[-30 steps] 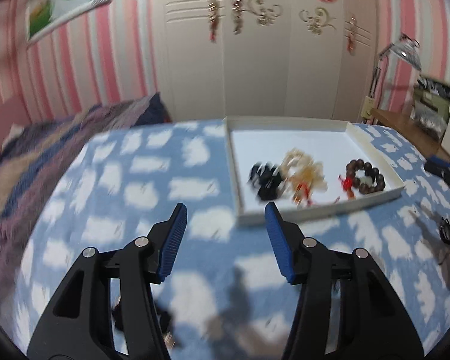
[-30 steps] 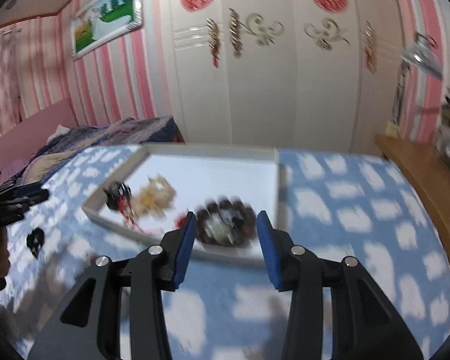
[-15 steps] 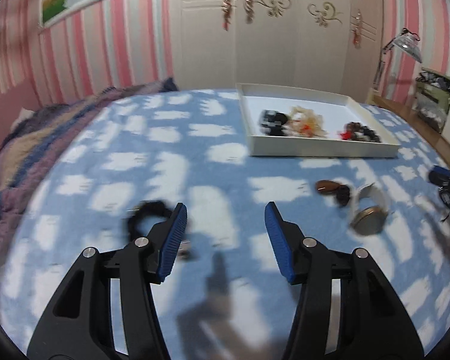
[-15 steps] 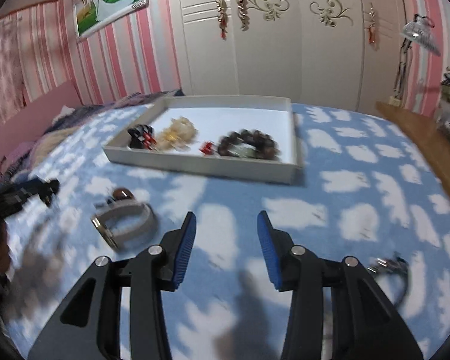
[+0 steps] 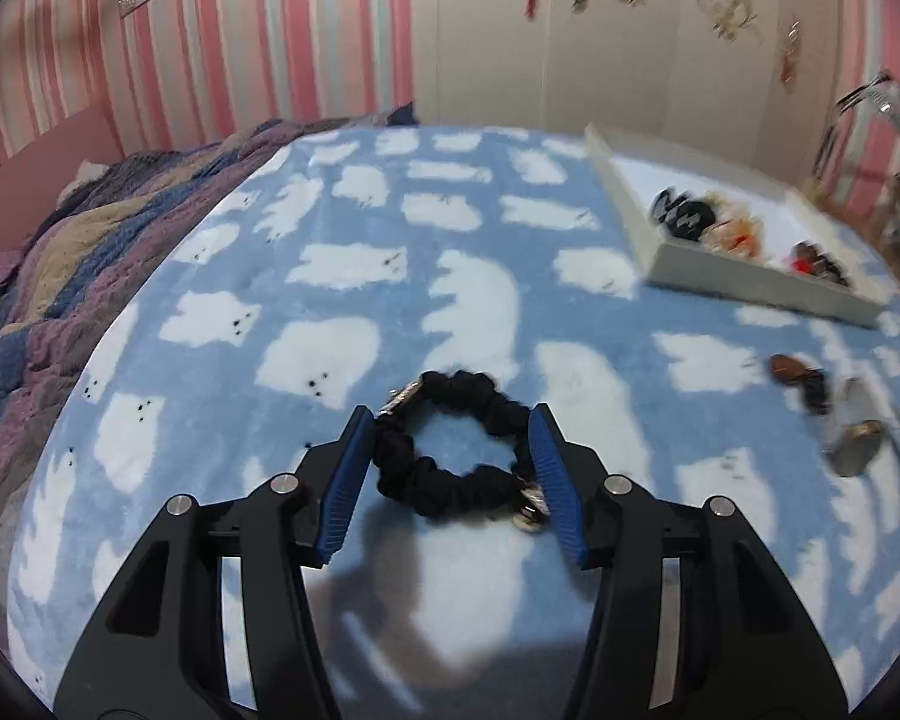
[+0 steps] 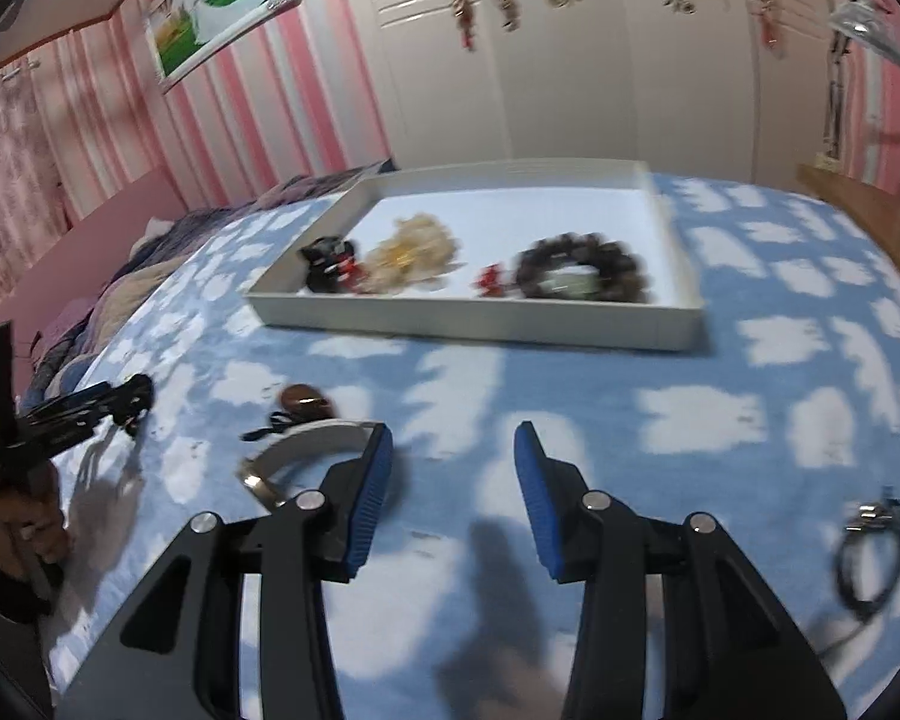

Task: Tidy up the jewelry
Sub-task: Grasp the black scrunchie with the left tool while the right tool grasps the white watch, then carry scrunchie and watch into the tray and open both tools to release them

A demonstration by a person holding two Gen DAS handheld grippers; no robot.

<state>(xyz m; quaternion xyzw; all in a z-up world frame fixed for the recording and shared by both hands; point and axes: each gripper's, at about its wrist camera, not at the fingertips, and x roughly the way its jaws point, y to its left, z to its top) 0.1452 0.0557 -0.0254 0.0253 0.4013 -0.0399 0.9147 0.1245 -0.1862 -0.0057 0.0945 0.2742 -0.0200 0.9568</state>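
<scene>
A black scrunchie bracelet (image 5: 450, 456) with silver charms lies on the blue cloud blanket, between the open blue fingers of my left gripper (image 5: 450, 450). The white tray (image 6: 480, 315) holds a black piece (image 6: 327, 255), a cream beaded piece (image 6: 414, 252) and a dark bead bracelet (image 6: 582, 267); the tray also shows in the left wrist view (image 5: 750, 288). My right gripper (image 6: 450, 462) is open and empty over the blanket. A silver bangle (image 6: 306, 450) lies just left of its left finger. A brown pendant (image 6: 303, 399) lies behind the bangle.
A dark chain bracelet (image 6: 870, 546) lies on the blanket at the right. The left gripper and the hand holding it (image 6: 66, 414) show at the left edge. A striped quilt (image 5: 60, 258) lies left. A wooden desk (image 6: 858, 198) stands right.
My left gripper has swung left and down so the black scrunchie now lies between its fingers. My right gripper has drawn back from the tray toward the bangle.
</scene>
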